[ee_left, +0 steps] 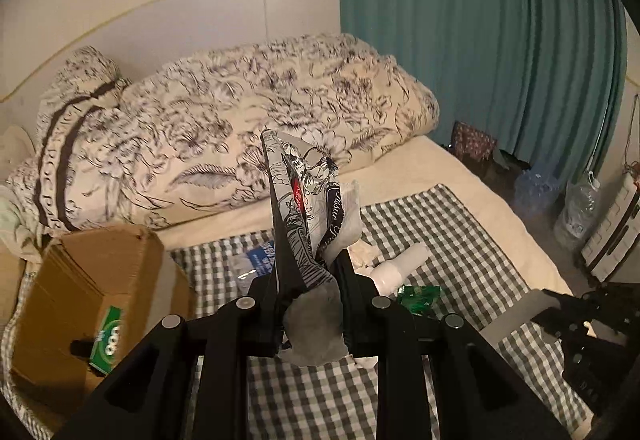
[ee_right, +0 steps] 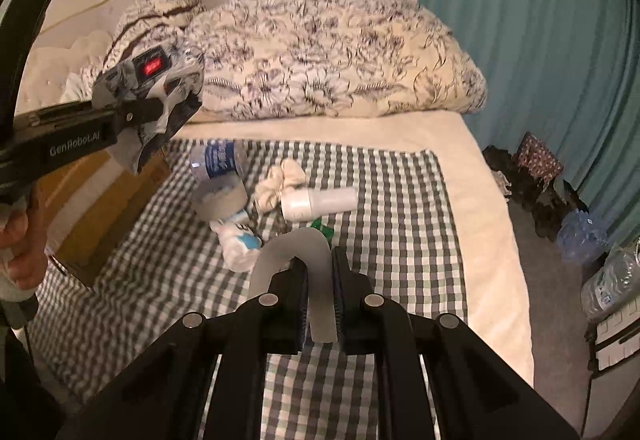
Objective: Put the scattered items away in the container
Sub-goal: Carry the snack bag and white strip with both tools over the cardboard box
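1. Left-wrist view alone shows the cardboard box (ee_left: 92,292) at near left, a green packet (ee_left: 107,340) against its side; the left gripper (ee_left: 310,240) is clenched on a floral tissue pack (ee_left: 298,196).
2. Right-wrist view alone shows the water bottle (ee_right: 218,160), tape roll (ee_right: 219,200) and white tube (ee_right: 320,203) on the checked blanket (ee_right: 392,224); the right gripper (ee_right: 320,260) grasps a grey bent strip (ee_right: 296,244).
3. Blanket's right edge meets bare cream mattress (ee_right: 492,240).

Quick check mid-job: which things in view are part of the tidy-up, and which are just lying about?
Job:
cardboard box
tissue pack in left gripper
grey strip in right gripper
water bottle
tape roll
white tube
socks
green packet

Lying about:
quilt
curtain
floor bottles
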Motion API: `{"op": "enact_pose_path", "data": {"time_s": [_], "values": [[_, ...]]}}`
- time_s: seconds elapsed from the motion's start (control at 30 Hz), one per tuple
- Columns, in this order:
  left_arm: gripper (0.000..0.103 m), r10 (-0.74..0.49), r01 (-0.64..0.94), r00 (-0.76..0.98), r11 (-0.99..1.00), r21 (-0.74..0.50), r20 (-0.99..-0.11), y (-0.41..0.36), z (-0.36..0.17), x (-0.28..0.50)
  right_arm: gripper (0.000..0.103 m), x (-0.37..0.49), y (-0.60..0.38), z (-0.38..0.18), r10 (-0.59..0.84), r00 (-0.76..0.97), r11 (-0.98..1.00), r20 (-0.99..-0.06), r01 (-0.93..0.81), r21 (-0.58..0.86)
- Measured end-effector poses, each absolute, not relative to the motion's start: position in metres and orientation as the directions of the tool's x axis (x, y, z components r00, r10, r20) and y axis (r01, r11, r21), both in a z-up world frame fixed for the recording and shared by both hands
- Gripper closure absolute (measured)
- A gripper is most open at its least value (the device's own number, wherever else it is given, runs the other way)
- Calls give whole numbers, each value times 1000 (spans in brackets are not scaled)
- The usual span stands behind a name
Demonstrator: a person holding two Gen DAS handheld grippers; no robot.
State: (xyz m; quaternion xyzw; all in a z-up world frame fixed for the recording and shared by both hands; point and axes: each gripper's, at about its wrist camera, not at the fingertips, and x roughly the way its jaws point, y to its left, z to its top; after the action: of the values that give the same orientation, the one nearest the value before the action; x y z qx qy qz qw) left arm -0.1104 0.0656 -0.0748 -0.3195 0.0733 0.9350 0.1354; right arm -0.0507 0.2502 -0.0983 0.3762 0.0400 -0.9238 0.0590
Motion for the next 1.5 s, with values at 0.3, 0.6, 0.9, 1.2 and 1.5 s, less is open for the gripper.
{"op": "enact_pose_path", "data": {"time_s": [0.3,0.6,0.9,1.2,1.5], "values": [[81,203,-264,-811,-964,33,-549,38,-30,-72,93,-28,241,-50,-60,-780,-993,-623,108,-39],[81,185,-214,-851,-977,2,-492,4,7,-46,93,-12,219,-5,-64,-838,-994,-542,102,-39],[81,149,-174,-861,-985,7,-486,-23,24,-30,93,-7,203,21,-78,-867,-995,-492,96,-11],[81,103,-111,-871,-994,-12,-480,-64,31,-20,93,-10,176,36,-120,-877,-991,-465,134,3],[81,36,-28,-867,-999,-23,-497,-114,23,-20,93,-18,134,40,-180,-876,-980,-448,197,7]]}}
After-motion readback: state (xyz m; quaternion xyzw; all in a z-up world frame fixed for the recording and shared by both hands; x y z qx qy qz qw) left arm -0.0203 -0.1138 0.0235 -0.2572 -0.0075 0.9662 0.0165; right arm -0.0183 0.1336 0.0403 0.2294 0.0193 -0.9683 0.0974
